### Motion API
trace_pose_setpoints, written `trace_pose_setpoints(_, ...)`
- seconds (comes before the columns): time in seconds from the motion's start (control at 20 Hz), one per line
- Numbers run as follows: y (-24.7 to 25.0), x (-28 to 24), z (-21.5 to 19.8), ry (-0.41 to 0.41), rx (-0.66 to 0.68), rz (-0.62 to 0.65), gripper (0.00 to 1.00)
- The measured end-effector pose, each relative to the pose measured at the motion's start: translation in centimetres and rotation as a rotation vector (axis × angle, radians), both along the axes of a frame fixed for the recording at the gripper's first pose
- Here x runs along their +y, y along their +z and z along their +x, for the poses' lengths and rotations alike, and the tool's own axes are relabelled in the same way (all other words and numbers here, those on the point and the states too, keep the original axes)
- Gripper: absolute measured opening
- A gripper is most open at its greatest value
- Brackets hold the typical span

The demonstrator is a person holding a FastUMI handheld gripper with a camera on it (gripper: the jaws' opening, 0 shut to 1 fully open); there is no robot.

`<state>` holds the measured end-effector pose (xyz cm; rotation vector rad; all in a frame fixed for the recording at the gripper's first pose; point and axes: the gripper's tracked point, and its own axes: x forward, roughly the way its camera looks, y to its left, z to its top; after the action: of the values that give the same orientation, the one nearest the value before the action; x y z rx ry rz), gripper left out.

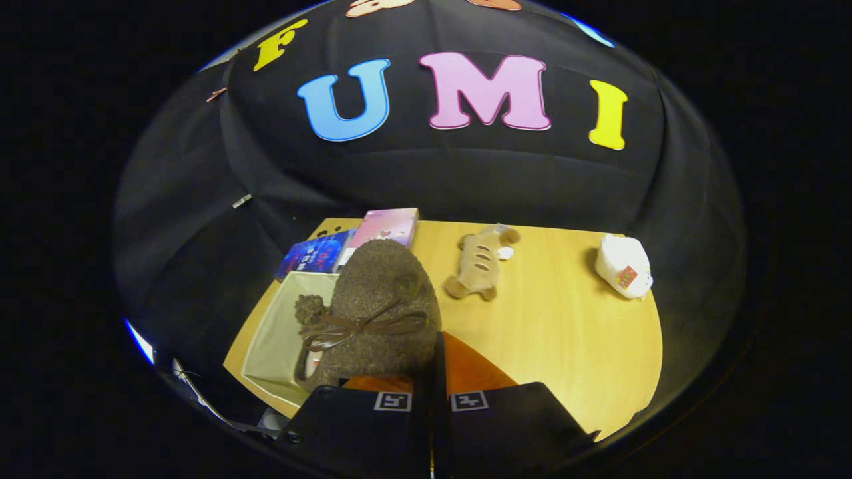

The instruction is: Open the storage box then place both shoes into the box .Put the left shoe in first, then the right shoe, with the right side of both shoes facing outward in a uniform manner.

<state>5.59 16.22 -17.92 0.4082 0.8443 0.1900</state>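
Tool (431,372) clamped on one brown shoe (379,299) above one open box (279,339), two books (353,243), one plush toy (480,263)

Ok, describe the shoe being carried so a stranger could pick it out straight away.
Start at the wooden table, then the open storage box at its near corner. The shoe hangs over that box, gripped at its rim between the gripper fingers. Unlike the pale plush toy beyond, it is fuzzy brown with a ribbon bow.
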Motion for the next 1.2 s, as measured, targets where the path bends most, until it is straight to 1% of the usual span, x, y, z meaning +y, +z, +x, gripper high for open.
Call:
trace_pose_setpoints(0.15, 1.6, 5.2, 1.7, 0.032, 0.006, 0.028, 0.07)
trace_pose_setpoints(0.25, 1.5, 8.5, 2.2, 0.057, 0.032, 0.030, 0.06)
trace_pose_setpoints(0.4, -0.8, 12.2, 2.1, 0.099, 0.105, -0.016, 0.07)
trace_pose_setpoints(0.45, -2.0, 12.8, 2.2, 0.111, 0.126, -0.053, 0.07)
trace_pose_setpoints(0.6, -6.2, 13.8, 1.9, 0.111, 0.199, -0.158, 0.07)
trace_pose_setpoints(0.7, -8.4, 14.2, 1.1, 0.105, 0.260, -0.199, 0.07)
trace_pose_setpoints(0.8, -9.4, 14.9, 0.9, 0.115, 0.274, -0.211, 0.07)
trace_pose_setpoints(0.85, -9.6, 15.5, 0.8, 0.135, 0.274, -0.204, 0.15)
trace_pose_setpoints(0.9, -9.4, 16.2, 0.7, 0.154, 0.265, -0.190, 0.19)
trace_pose_setpoints(0.95, -9.0, 16.7, 0.8, 0.166, 0.245, -0.178, 0.36)
trace_pose_setpoints(1.15, -7.9, 17.6, 0.6, 0.198, 0.199, -0.143, 0.91)
trace_pose_setpoints(1.2, -7.7, 17.5, 0.7, 0.199, 0.187, -0.149, 0.96)
